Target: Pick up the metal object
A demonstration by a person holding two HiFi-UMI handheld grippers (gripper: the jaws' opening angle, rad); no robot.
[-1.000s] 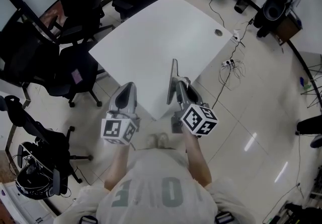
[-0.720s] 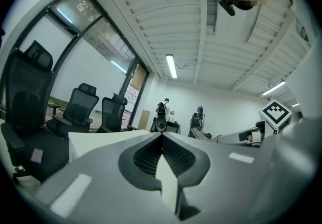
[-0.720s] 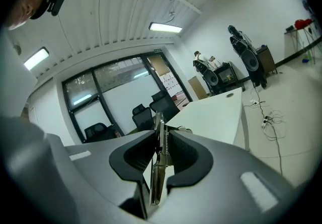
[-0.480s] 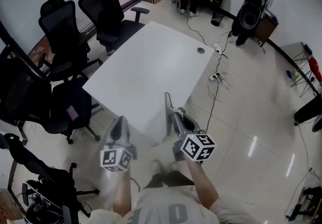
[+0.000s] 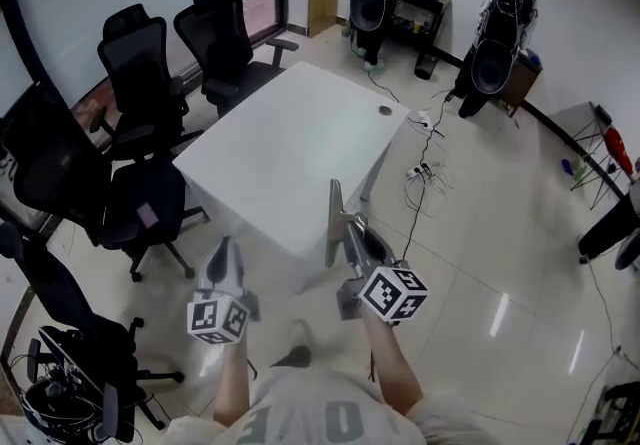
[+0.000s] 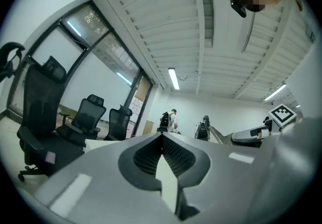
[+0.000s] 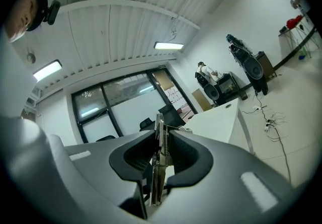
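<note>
A flat, thin metal object [image 5: 331,218] with a small spring stands upright between the pads of my right gripper [image 5: 350,228], which is shut on it. In the right gripper view the metal object [image 7: 158,167] runs edge-on through the middle of the right gripper [image 7: 160,140] and sticks out past the jaws. My left gripper [image 5: 224,251] hangs lower at the left, beside the white table's near corner. Seen from the left gripper view, the left gripper [image 6: 162,140] is shut with nothing in it. Both grippers are held in the air, off the table.
The bare white table [image 5: 290,143] stands ahead, with a cable hole [image 5: 384,110] near its far corner. Black office chairs [image 5: 140,63] line its left side. Cables [image 5: 425,173] lie on the tiled floor to the right. Black equipment [image 5: 490,63] and a person stand at the back wall.
The view has pulled back, so the table sits farther away and more of the room shows. The right gripper still holds the metal object upright. The left gripper has dropped lower and to the left.
</note>
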